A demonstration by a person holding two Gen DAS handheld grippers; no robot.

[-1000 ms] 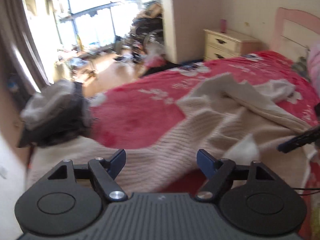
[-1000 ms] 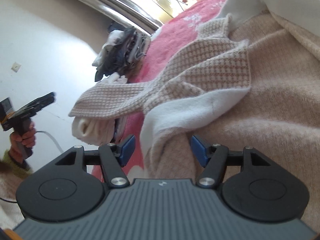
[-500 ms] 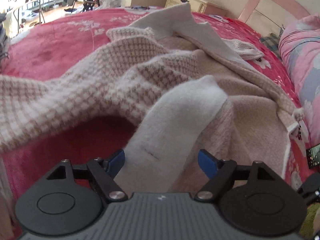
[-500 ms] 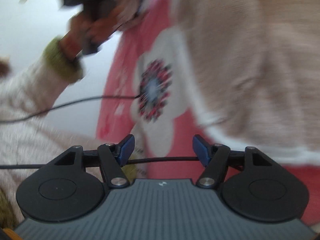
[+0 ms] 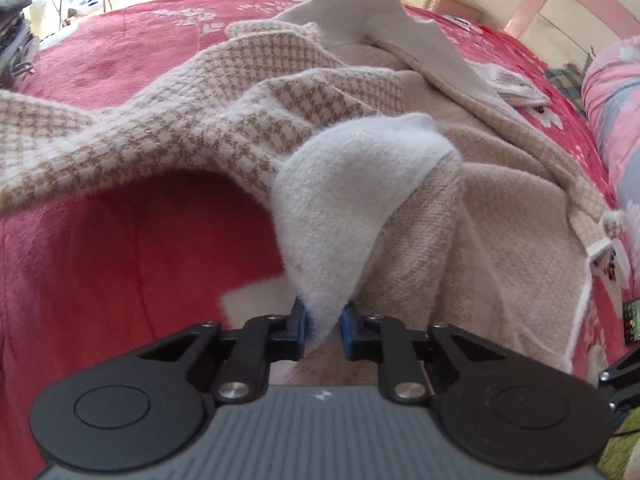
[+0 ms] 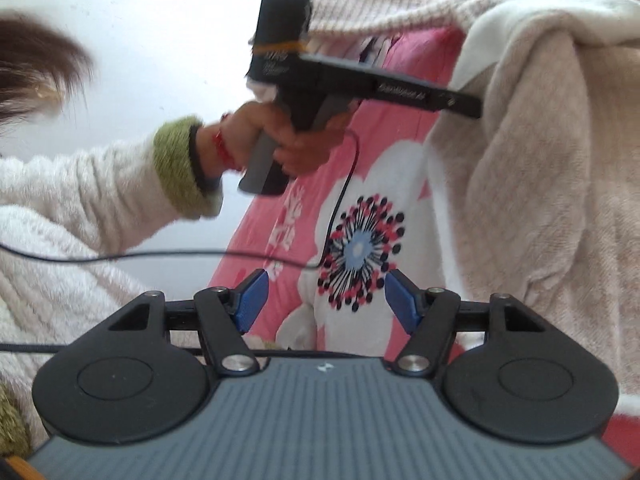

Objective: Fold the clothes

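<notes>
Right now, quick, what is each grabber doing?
Left gripper: jaws closing, pinching the white cuff of the beige sweater.
Right gripper: open, holding nothing.

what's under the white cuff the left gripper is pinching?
The left gripper is closing on the white cuff. Under it lie beige sweater knit and, to the left, the red bedspread. What lies directly beneath the cuff is covered.
</notes>
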